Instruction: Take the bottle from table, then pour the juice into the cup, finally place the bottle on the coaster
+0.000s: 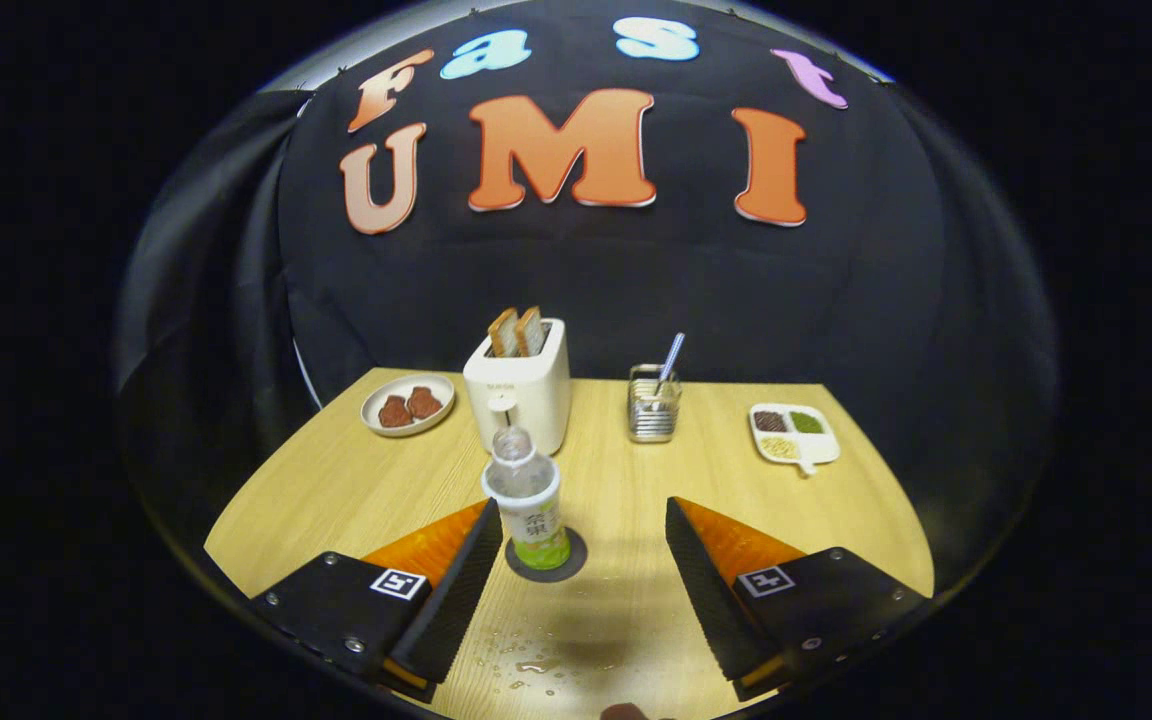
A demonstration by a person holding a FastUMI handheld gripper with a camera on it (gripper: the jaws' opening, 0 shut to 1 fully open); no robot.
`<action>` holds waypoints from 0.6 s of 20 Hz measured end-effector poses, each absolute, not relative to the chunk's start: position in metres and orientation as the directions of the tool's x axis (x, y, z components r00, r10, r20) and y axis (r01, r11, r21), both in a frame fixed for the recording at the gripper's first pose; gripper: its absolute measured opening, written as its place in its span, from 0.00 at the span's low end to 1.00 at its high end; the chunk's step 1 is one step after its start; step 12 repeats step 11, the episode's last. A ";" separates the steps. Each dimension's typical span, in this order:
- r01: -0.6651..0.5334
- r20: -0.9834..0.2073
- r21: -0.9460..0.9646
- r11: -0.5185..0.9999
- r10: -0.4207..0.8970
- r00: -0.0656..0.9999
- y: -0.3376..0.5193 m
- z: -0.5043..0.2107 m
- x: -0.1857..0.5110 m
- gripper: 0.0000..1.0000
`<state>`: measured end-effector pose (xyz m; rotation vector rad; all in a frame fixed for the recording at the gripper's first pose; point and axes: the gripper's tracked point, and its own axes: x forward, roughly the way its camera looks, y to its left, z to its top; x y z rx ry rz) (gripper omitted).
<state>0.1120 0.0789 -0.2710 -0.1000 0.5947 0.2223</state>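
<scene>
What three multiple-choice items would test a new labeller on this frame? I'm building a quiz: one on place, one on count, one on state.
1. The bottle stands on:
A. the coaster
B. a plate
C. the toaster

2. Bread slices in the toaster:
A. none
B. two
C. four

3. The gripper is:
A. shut on the bottle
B. shut on nothing
C. open

Answers:
1 A, the dark disc lies under its base.
2 B, two slices stick up.
3 C, the fingers stand wide apart, the bottle just ahead by the left one.
</scene>
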 end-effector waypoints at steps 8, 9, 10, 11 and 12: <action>-0.064 -0.420 -0.068 0.996 0.030 0.907 0.001 -0.136 0.071 0.97; -0.048 -0.400 -0.077 0.996 0.014 0.916 -0.005 -0.125 0.065 0.97; -0.034 -0.381 -0.078 0.996 0.001 0.924 -0.010 -0.113 0.059 0.97; -0.024 -0.365 -0.078 0.997 -0.007 0.931 -0.014 -0.104 0.053 0.97; -0.024 -0.365 -0.078 0.997 -0.007 0.931 -0.014 -0.104 0.053 0.97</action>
